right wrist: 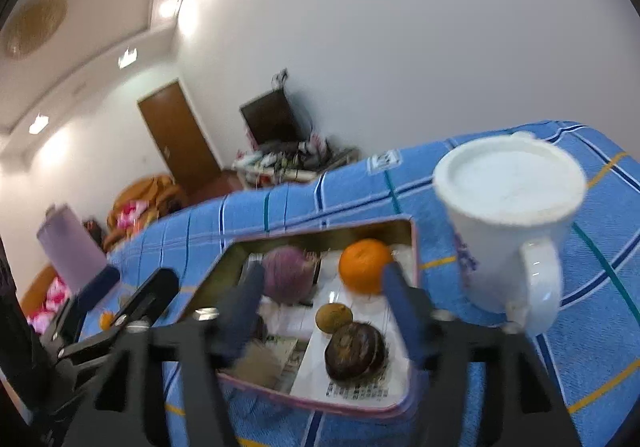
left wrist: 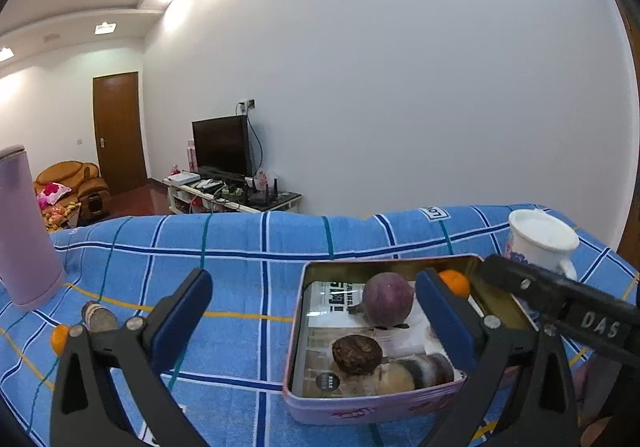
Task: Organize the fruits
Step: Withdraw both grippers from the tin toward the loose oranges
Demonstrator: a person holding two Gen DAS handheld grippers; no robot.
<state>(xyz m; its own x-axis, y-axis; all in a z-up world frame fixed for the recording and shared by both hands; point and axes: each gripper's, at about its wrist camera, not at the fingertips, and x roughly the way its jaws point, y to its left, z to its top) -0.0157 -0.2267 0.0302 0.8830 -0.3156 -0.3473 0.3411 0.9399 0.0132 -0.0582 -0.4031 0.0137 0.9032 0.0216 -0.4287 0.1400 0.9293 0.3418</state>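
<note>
Inside, the tin (right wrist: 408,243) holds an orange (right wrist: 365,265) and purple fruit (right wrist: 286,273).

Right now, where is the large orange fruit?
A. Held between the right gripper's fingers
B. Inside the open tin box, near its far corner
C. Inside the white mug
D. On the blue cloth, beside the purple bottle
B: the orange fruit lies inside the tin box near its far corner, beside the purple fruit, and the right gripper stands open, holding nothing.

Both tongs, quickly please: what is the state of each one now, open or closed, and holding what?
Left tongs: wide open, holding nothing.
Right tongs: open above the tin, holding nothing.
</note>
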